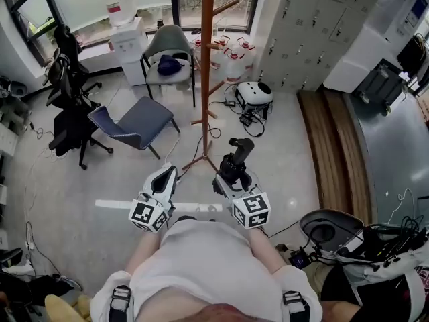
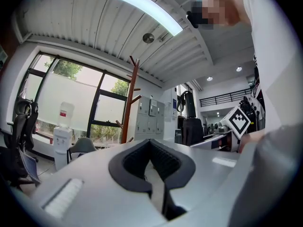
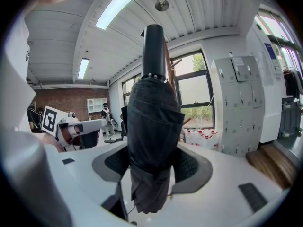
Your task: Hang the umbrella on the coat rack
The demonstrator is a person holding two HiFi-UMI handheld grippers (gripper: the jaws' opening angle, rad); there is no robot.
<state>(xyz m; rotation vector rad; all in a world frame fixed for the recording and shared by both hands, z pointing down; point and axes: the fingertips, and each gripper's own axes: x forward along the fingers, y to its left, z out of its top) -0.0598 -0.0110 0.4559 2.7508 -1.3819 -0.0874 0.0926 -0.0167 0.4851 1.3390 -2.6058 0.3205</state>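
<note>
The umbrella [image 1: 236,158] [image 3: 152,126] is a black folding one, furled. It sits a little below the middle of the head view, clamped in your right gripper [image 1: 230,177] [image 3: 151,161]. Its long axis runs along the jaws and away from you, up the frame. The smooth black cylindrical end [image 1: 242,145] [image 3: 154,46] leads, and the bunched fabric end trails back toward your hand. In the right gripper view it stands nearly upright in the centre, leaning slightly left. That gripper's dark ribbed pads [image 3: 190,167] are pinching the fabric body from both sides.

Your left gripper [image 1: 166,177] [image 2: 151,161] is level with the right one, just left of centre. Its jaws are pressed together at the tips with nothing between them.

The coat rack [image 1: 206,66] [image 2: 130,98], a reddish-brown wooden pole with angled pegs, rises above the umbrella in the head view. Its feet are near the umbrella's leading end, but the two are apart.

There is little you can read. Each gripper's cube [image 1: 251,210] bears black-and-white square markers. At the upper left the water dispenser [image 1: 127,39] has a red label on its bottle, and its print is too small to make out. The paper tags on the grey lockers [image 1: 315,25] [image 3: 239,103] at the upper right are just as unreadable.
</note>
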